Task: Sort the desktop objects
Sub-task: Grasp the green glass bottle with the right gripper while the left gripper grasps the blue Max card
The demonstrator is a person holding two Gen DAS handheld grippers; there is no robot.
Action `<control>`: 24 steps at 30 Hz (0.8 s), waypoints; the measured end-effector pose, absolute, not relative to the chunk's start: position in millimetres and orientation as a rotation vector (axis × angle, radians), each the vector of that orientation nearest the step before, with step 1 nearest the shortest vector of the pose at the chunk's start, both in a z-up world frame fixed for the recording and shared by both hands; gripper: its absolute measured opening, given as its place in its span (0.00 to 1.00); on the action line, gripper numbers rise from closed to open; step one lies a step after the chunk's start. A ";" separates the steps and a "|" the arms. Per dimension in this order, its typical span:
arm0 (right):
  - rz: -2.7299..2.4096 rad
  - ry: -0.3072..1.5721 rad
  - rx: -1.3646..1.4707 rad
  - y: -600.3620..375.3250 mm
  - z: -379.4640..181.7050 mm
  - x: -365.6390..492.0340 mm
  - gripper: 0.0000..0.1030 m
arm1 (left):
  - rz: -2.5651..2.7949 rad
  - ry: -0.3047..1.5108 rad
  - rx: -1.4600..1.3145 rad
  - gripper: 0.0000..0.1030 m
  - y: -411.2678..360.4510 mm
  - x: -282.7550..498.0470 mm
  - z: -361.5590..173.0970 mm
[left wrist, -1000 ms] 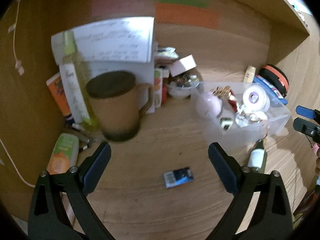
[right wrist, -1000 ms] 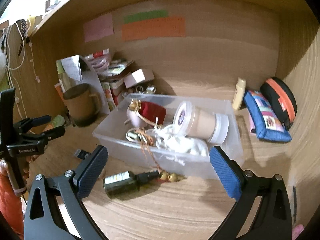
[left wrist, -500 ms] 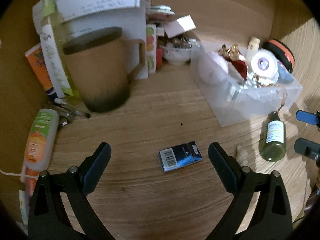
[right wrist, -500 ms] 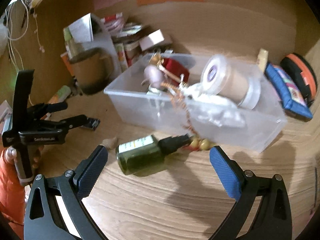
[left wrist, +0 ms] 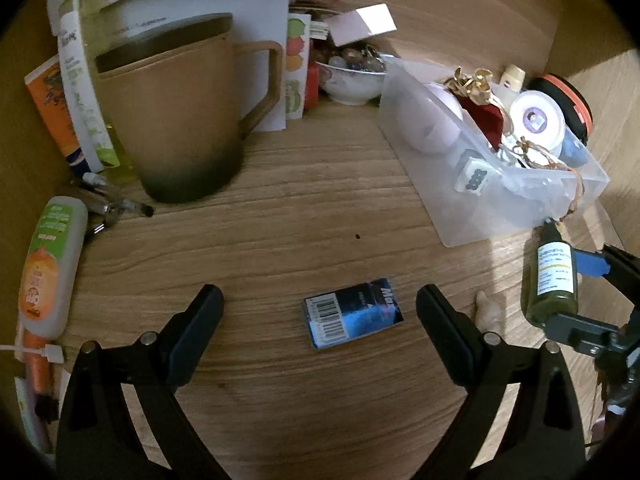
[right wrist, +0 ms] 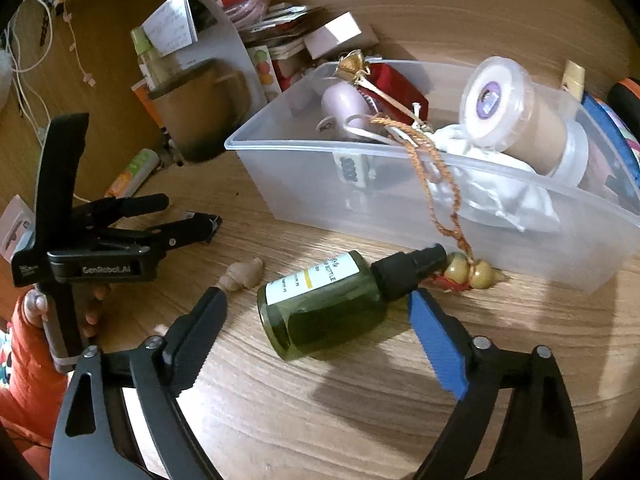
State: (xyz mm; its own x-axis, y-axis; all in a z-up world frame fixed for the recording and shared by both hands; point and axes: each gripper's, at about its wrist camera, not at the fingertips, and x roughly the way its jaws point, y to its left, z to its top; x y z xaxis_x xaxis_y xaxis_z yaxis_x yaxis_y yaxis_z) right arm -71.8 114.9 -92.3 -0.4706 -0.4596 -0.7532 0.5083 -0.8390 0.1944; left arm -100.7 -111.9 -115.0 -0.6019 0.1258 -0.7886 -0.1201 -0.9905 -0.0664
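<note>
Lying flat, green bottle (right wrist: 324, 304): cap toward clear bin (right wrist: 460, 216), upper right.

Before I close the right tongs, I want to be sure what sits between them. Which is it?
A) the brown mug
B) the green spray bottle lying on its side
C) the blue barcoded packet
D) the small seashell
B: in the right wrist view the green spray bottle lies on its side on the desk between the open right tongs.
</note>
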 end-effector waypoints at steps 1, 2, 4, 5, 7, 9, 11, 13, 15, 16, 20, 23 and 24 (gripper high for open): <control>-2.299 0.079 1.153 113.2 -94.0 -71.9 0.80 | 2.688 -0.009 -1.336 0.91 -111.7 -101.7 -115.9; -2.302 0.080 1.154 111.9 -94.9 -73.0 0.78 | 2.690 -0.001 -1.340 0.90 -111.2 -102.4 -116.0; -2.304 0.083 1.153 110.4 -97.2 -73.2 0.75 | 2.689 0.008 -1.343 0.89 -110.3 -103.7 -116.6; -2.299 0.086 1.153 109.9 -97.7 -73.3 0.69 | 2.690 0.013 -1.344 0.89 -109.7 -103.7 -116.8; -2.287 0.092 1.151 108.1 -98.4 -72.6 0.60 | 2.695 0.022 -1.348 0.88 -109.1 -103.7 -117.0; -2.284 0.098 1.144 107.5 -97.9 -71.6 0.59 | 2.703 0.038 -1.351 0.84 -107.5 -102.9 -116.9; -2.280 0.100 1.144 107.1 -98.3 -71.5 0.56 | 2.708 0.060 -1.351 0.80 -105.1 -102.4 -116.9; -2.270 0.098 1.144 107.1 -98.3 -72.2 0.51 | 2.708 0.089 -1.350 0.79 -101.9 -102.4 -117.2; -2.272 0.102 1.142 107.2 -98.0 -72.0 0.51 | 2.703 0.096 -1.344 0.76 -100.8 -102.1 -117.1; -2.278 0.103 1.140 107.4 -97.5 -71.9 0.51 | 2.703 0.098 -1.343 0.75 -100.7 -102.1 -116.9; -2.287 0.113 1.139 108.8 -92.9 -69.2 0.51 | 2.691 0.129 -1.309 0.52 -96.2 -97.7 -114.9; -2.302 0.118 1.112 110.0 -84.7 -65.5 0.53 | 2.693 0.151 -1.301 0.51 -92.6 -95.1 -114.0; -2.307 0.118 1.103 109.9 -82.0 -64.9 0.59 | 2.690 0.139 -1.303 0.51 -94.0 -95.8 -114.4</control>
State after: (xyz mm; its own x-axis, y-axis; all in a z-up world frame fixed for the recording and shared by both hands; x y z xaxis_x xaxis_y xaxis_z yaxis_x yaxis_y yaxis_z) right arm -64.9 109.9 -82.0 -0.4950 -0.4586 -0.7380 0.5314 -0.8318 0.1605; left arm -95.8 -94.0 -114.4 -0.6118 0.0936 -0.7855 -0.1743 -0.9845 0.0184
